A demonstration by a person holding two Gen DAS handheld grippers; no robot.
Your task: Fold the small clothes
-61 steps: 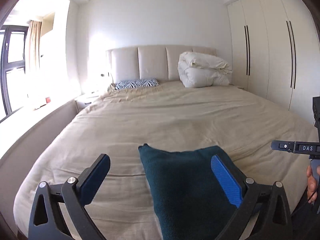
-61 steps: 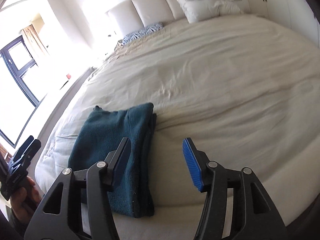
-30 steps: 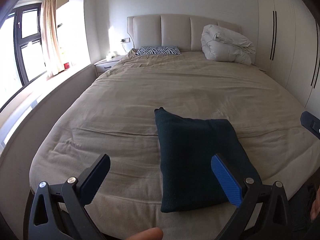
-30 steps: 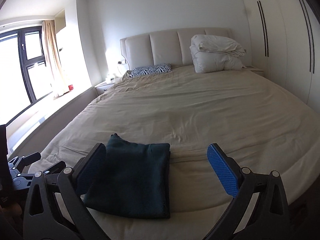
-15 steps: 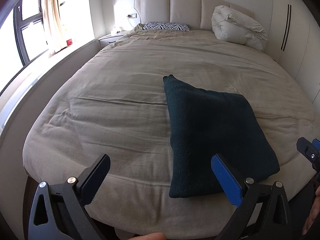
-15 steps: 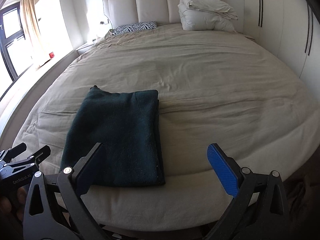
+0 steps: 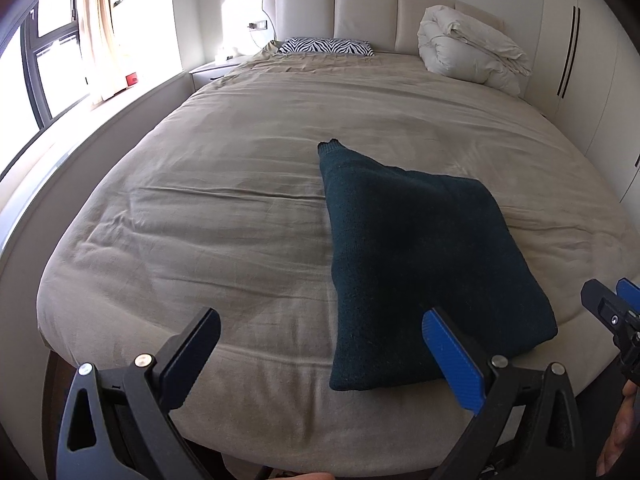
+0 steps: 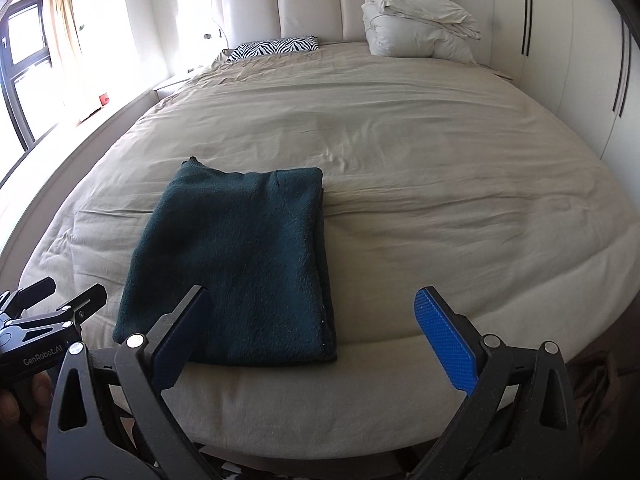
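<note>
A dark teal knitted garment (image 7: 416, 256) lies folded into a flat rectangle near the foot edge of the bed; it also shows in the right wrist view (image 8: 236, 264). My left gripper (image 7: 320, 356) is open and empty, held back from the bed's foot edge, left of the garment. My right gripper (image 8: 308, 328) is open and empty, held off the foot edge, just right of the garment. Each gripper shows at the edge of the other's view, the right (image 7: 612, 312) and the left (image 8: 44, 320).
The beige bed cover (image 7: 240, 184) is wrinkled. A zebra-print pillow (image 7: 324, 46) and a folded white duvet (image 7: 472, 48) lie by the padded headboard (image 7: 364, 12). Windows (image 7: 48, 64) and a ledge run along the left; wardrobe doors (image 7: 572, 52) stand on the right.
Both grippers have pulled back and risen from the bed, open and empty throughout. The folded garment lies still; it now sits farther from both grippers.
</note>
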